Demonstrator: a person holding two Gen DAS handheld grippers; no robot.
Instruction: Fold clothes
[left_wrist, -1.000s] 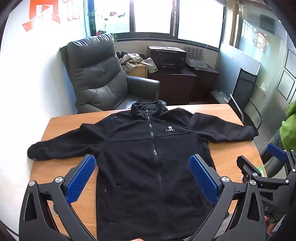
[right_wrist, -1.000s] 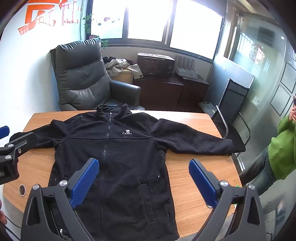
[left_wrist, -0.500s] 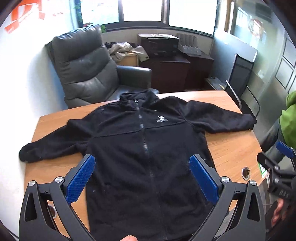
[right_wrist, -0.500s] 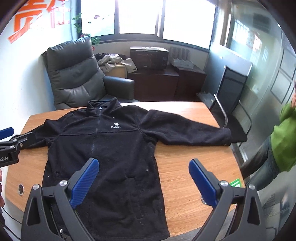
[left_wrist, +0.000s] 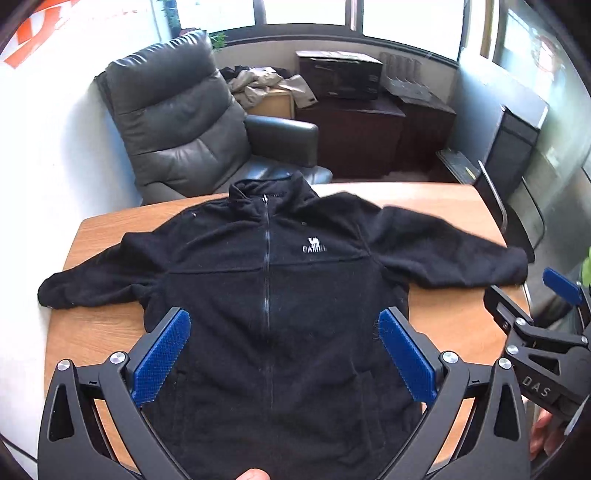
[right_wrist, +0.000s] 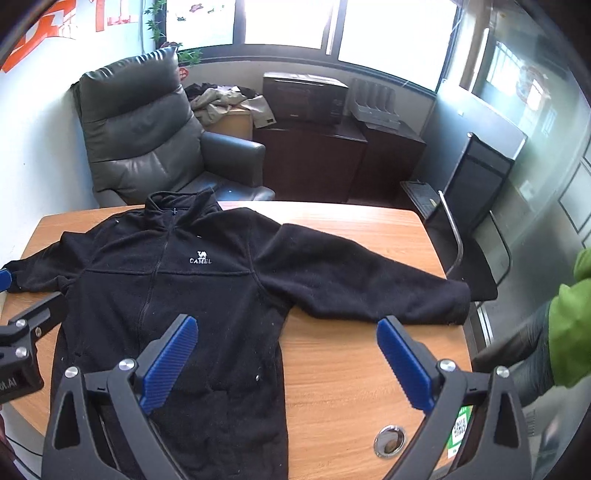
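A black fleece zip jacket (left_wrist: 266, 295) with a white CAMEL logo lies flat and face up on the wooden table (left_wrist: 96, 328), zipped, both sleeves spread out sideways. It also shows in the right wrist view (right_wrist: 192, 295). My left gripper (left_wrist: 282, 354) is open and empty, held above the jacket's lower front. My right gripper (right_wrist: 286, 363) is open and empty, above the jacket's right hem edge and the bare table (right_wrist: 351, 369) below the right sleeve (right_wrist: 369, 288). Each gripper shows at the edge of the other's view.
A grey leather armchair (left_wrist: 173, 125) stands behind the table's far left. A black office chair (right_wrist: 472, 221) stands at the right end. A dark cabinet (right_wrist: 314, 155) is at the back. A person in green (right_wrist: 569, 325) stands at right. A metal cable grommet (right_wrist: 388, 441) sits in the table's near right.
Both grippers have risen and tilted down over the table, so the jacket sits lower and fuller in view. The right gripper has shifted toward the right sleeve side. The jacket has not moved.
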